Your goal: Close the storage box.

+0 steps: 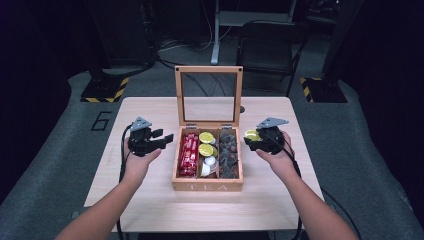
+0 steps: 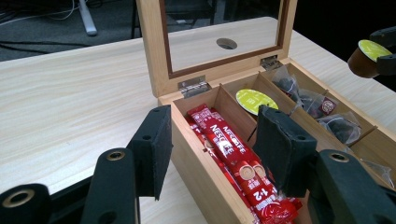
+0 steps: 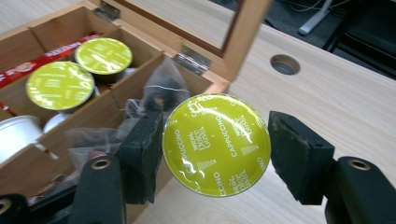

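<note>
An open wooden tea box [image 1: 207, 186] stands mid-table with its glass lid [image 1: 208, 95] upright. My right gripper [image 1: 252, 138] hovers just right of the box, shut on a green-lidded coffee capsule [image 3: 217, 142] held clear of the table; the same capsule [image 2: 369, 56] appears in the left gripper view. My left gripper [image 1: 165, 138] hangs open a little left of the box, nothing between its jaws [image 2: 215, 135]. Red sachets [image 2: 229, 149] fill the left compartment. Two more green capsules [image 3: 58, 84] and white ones [image 3: 16, 133] lie in the middle compartment.
Clear tea bags [image 2: 322, 109] fill the box's right compartment. A round cable hole [image 3: 285, 64] sits in the tabletop behind the box. A dark chair [image 1: 270, 47] and stand bases are on the floor beyond the table's far edge.
</note>
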